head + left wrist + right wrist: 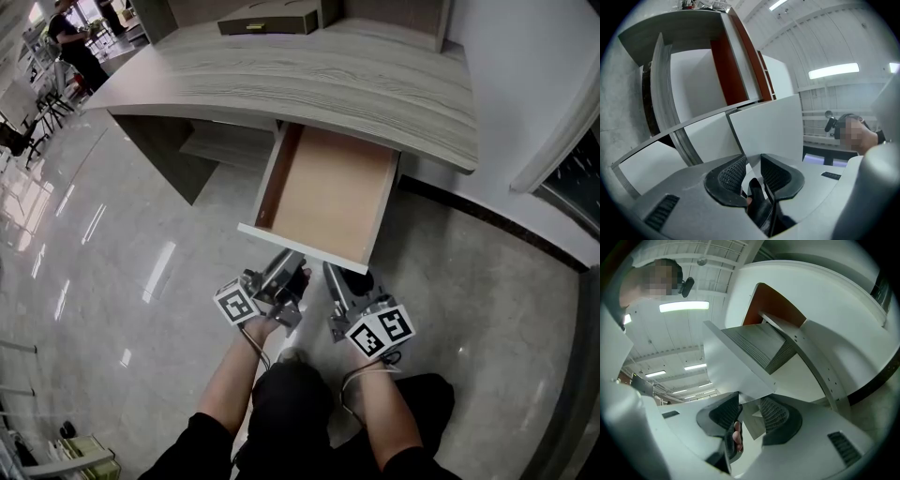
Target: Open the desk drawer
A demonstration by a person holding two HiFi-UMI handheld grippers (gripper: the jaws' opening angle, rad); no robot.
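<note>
The white-fronted wooden desk drawer (305, 246) is sitting pulled out at twelve o'clock; left gripper (289, 269) and right gripper (335, 279) are gaping, seemingly holding nothing.

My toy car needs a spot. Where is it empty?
The open drawer is bare between its walls. The desktop is bare from its front edge to the flat box. It's crowded by the drawer front, where the left gripper and right gripper hover.

Bright ceiling strip lamps (833, 71) glare off the glossy floor (122, 281) at left; gripper views bulge, their corners vignetted black.
</note>
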